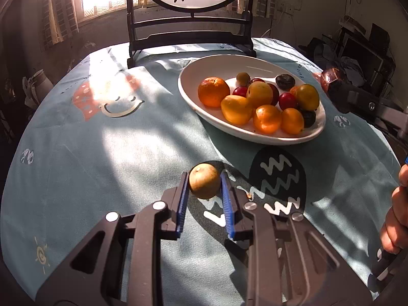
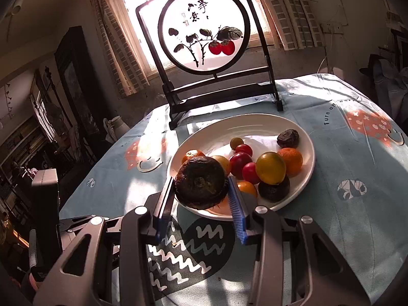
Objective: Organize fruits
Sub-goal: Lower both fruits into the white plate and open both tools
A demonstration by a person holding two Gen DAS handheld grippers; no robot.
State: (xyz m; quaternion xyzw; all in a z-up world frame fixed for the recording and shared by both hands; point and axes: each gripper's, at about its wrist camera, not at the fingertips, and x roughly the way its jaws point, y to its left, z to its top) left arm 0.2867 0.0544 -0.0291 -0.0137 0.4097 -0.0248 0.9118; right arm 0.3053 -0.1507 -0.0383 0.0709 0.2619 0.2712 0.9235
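Sunlit table with a pale blue cartoon-print tablecloth (image 1: 127, 153), a painted round screen (image 2: 204, 28) on a dark stand at the far edge, and a window behind it blowing out half the shot.

White plate (image 1: 204, 63) sits right of centre, already loaded with oranges, yellow fruit, small red ones and a couple of dark ones.

Left gripper (image 1: 204, 178) has its blue pads closed in on a small tan fruit (image 1: 204, 184), near side of the table, well short of the plate. Whether it's lifted or resting on the cloth I can't tell.

Right gripper (image 2: 201, 181) is clamped on a big dark wrinkled fruit (image 2: 201, 182), hanging over the near rim of the plate — stem end faces the camera.

Handling guesses: the tan one looks firm and light, round enough to squirt out, so hold across the widest part. The dark one looks soft, maybe overripe, so squeeze gently at the sides or it'll bruise.

Hard to see: that dark fruit blocks part of the pile behind it, so the free spot on the plate is mostly hidden from the right camera. A hand (image 1: 395, 216) is cut off at the right edge of the left view, and the backlight kills colour detail.
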